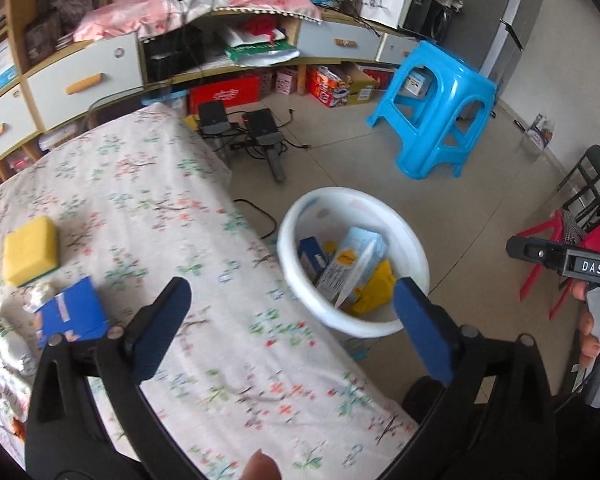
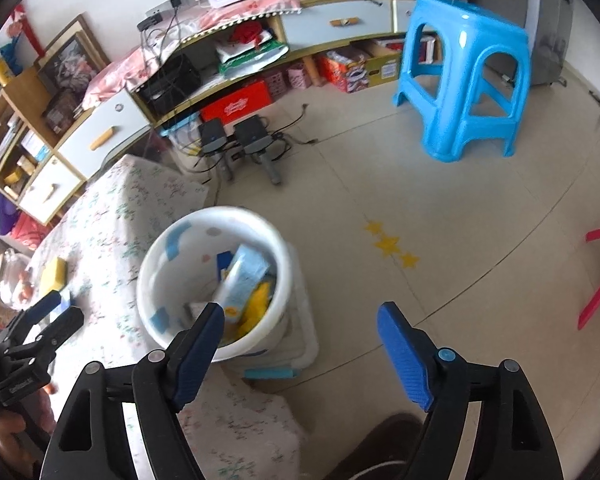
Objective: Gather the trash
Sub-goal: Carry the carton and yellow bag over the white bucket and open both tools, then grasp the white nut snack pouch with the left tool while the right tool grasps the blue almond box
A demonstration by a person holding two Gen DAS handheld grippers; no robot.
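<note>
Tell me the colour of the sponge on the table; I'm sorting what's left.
Yellow sponge, with a green underside; the left wrist view shows it best.

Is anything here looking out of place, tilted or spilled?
Nothing is spilled. The pale blue carton leans tilted in the white bin and pokes toward the rim. A yellow sponge and a blue box lie on the floral tablecloth.

The white waste bin (image 1: pixel 414 256) looks like smooth plastic, the blue stool (image 1: pixel 440 116) glossy plastic. A matt floral cloth (image 1: pixel 148 208) covers the table. The yellow sponge (image 1: pixel 30 250) looks porous. Ribbed blue pads (image 2: pixel 404 360) line matt black gripper arms.
</note>
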